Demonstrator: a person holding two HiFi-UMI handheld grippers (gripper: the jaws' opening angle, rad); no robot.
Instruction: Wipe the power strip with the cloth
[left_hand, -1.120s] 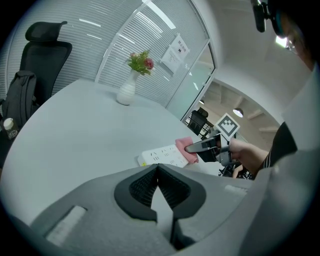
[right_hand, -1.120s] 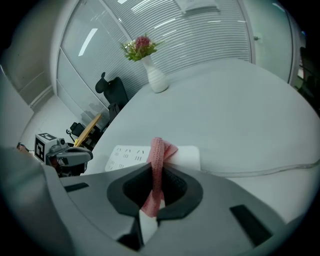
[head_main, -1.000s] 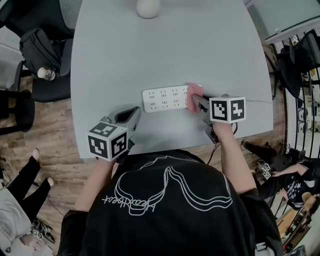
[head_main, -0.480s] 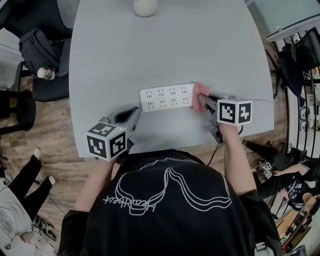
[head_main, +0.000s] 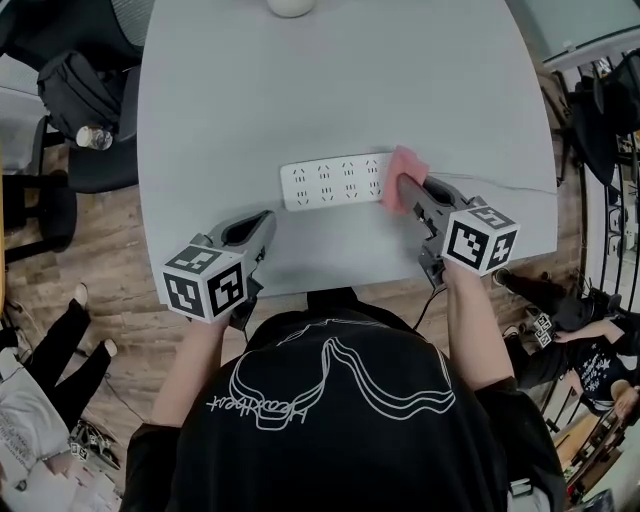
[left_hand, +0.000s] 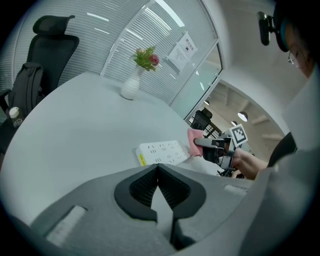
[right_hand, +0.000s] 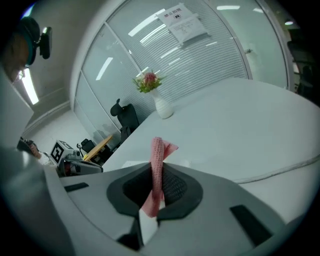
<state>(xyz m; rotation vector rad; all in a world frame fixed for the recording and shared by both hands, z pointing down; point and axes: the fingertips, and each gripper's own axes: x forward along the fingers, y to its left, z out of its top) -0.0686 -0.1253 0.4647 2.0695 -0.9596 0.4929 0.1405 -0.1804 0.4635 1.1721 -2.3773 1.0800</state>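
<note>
A white power strip (head_main: 333, 181) lies flat on the grey table (head_main: 330, 80), also seen in the left gripper view (left_hand: 160, 152). My right gripper (head_main: 407, 190) is shut on a pink cloth (head_main: 406, 170), which sits at the strip's right end. In the right gripper view the cloth (right_hand: 157, 165) stands pinched upright between the jaws. The left gripper view shows the cloth (left_hand: 193, 136) and the right gripper (left_hand: 212, 146) just past the strip. My left gripper (head_main: 262, 224) rests shut and empty near the table's front edge, below and left of the strip.
A white vase (head_main: 290, 5) with flowers (left_hand: 147, 57) stands at the table's far side. The strip's white cable (head_main: 500, 186) runs off to the right. Office chairs, a black backpack (head_main: 75, 85) and a bottle (head_main: 93, 137) are left of the table.
The right gripper has carried the pink cloth rightward, from over the strip's right end to just past it. The left gripper has stayed where it was.
</note>
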